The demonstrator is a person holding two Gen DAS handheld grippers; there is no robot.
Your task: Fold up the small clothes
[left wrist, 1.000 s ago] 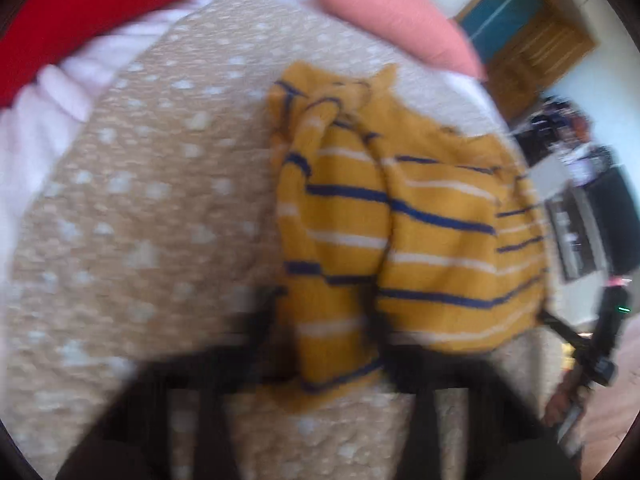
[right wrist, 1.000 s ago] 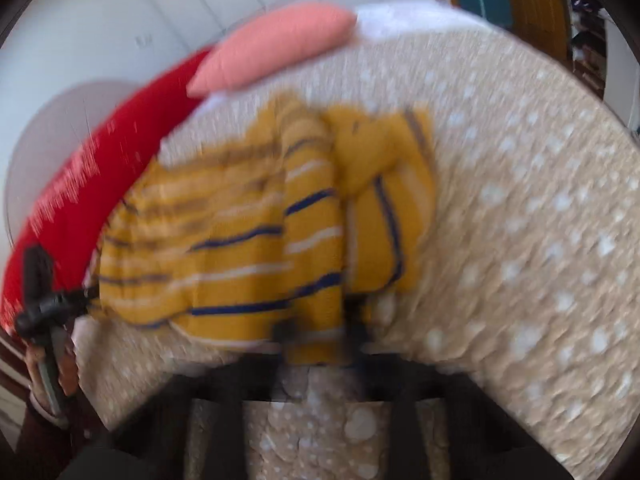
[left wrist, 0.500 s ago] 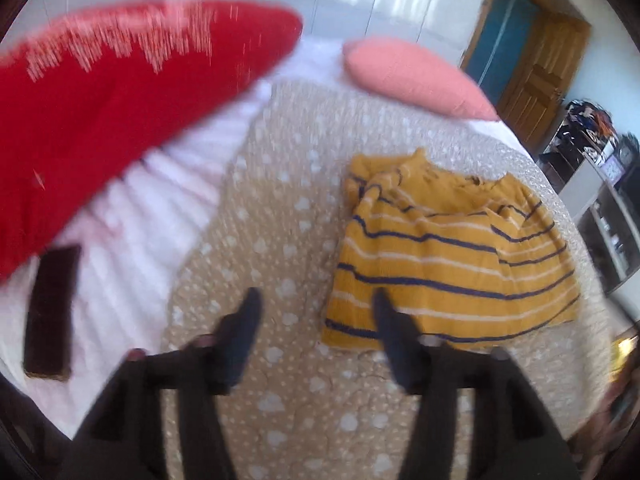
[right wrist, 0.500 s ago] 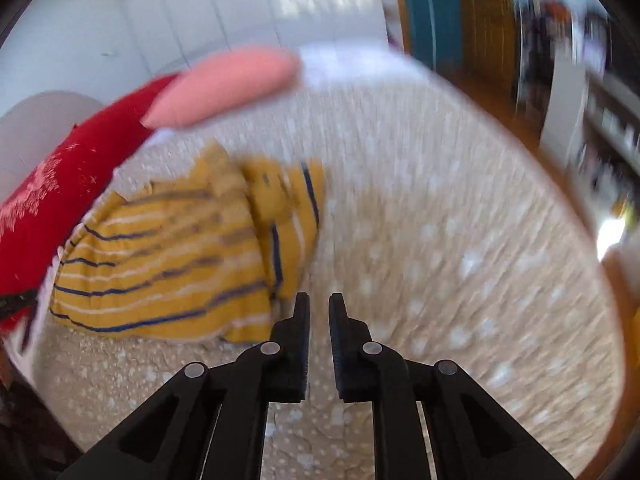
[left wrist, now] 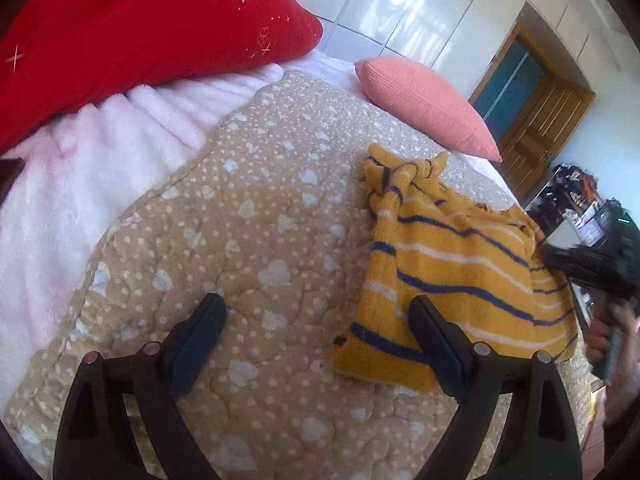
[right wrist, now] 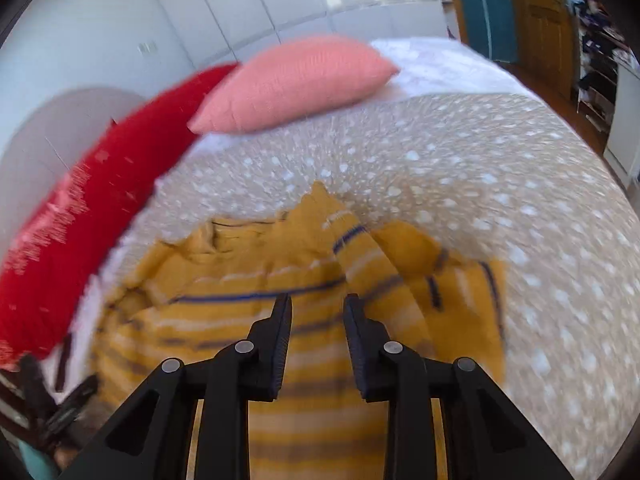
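While your left wrist view lists the striped sweater (left wrist: 452,276) folded on the spotted quilt (left wrist: 240,216), with the right gripper (left wrist: 592,268) at its far edge, your right wrist view is blurred. Left gripper (left wrist: 316,312): angled down, jaws spreading wide, empty, one finger (left wrist: 432,332) over the sweater's corner. Right gripper (right wrist: 318,312): above the sweater (right wrist: 304,320), jaws narrowing, nothing between.
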